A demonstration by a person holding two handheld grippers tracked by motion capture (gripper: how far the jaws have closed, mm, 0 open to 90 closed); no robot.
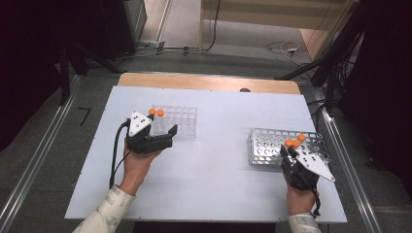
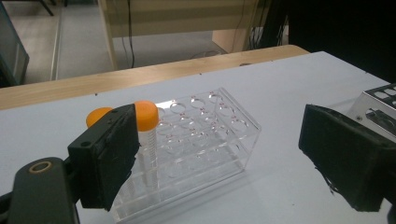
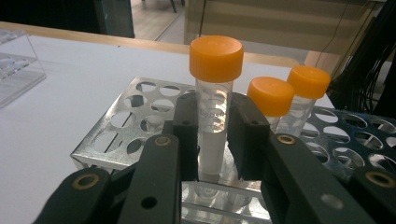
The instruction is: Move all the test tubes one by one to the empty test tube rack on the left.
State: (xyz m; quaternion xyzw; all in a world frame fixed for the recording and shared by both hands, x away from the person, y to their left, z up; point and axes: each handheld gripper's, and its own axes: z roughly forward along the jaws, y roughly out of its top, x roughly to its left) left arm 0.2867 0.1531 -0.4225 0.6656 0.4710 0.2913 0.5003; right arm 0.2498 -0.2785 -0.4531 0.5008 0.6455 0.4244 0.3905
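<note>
White table point(image 1: 209, 184), wood strip point(image 1: 209, 81) at far edge; grey floor point(image 1: 87, 97), cables beyond. Right gripper point(image 3: 214, 135) pinches tube point(image 3: 214, 116) in metal rack point(image 3: 126, 121); left gripper point(image 2: 215, 154) spread.

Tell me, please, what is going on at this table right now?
A person is moving orange-capped tubes between two racks with hand-held grippers. The right gripper is shut on a tube that stands in the metal rack, with two more capped tubes behind it. The left gripper is open and waits beside the clear plastic rack, which already holds two capped tubes at one end.
</note>
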